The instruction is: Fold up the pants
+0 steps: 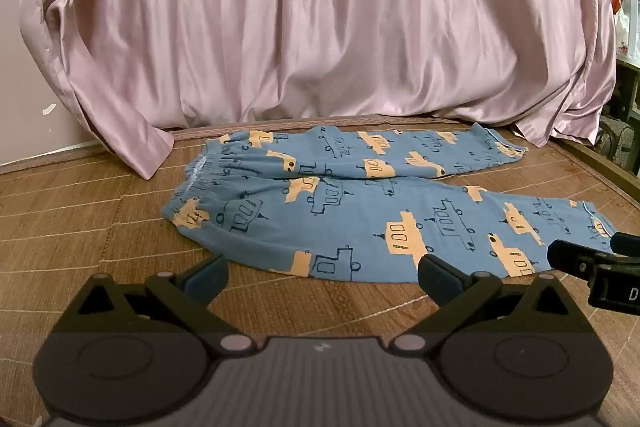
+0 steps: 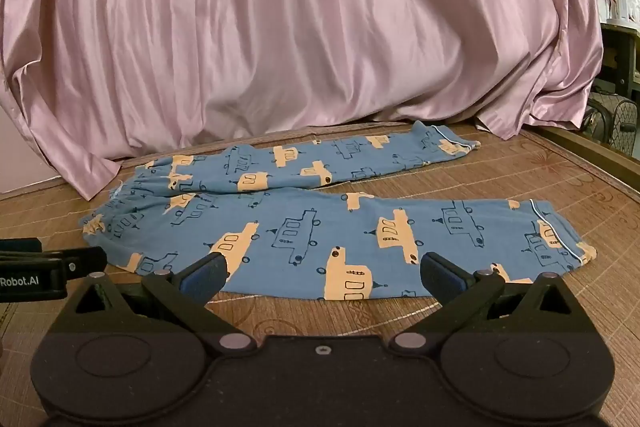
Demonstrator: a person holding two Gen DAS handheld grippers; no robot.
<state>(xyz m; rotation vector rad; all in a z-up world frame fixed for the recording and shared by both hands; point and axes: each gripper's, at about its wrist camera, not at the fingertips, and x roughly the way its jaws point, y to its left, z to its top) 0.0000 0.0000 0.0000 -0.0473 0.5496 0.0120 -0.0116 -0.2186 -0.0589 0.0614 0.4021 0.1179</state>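
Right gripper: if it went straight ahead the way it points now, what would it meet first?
Most likely the near leg of the blue pants, lying flat on the mat just past the open right gripper. Beyond that come the far leg and the pink sheet. Depth is hard to judge, so it might skim over the cloth.

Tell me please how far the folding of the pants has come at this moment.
Done: the blue pants lie spread flat on the woven mat, the two legs side by side and apart, the waistband at the left. No fold shows yet.
In hand: nothing. The left tool and the right tool are both open at the near leg's edge, gripping no cloth.
Left: every fold.
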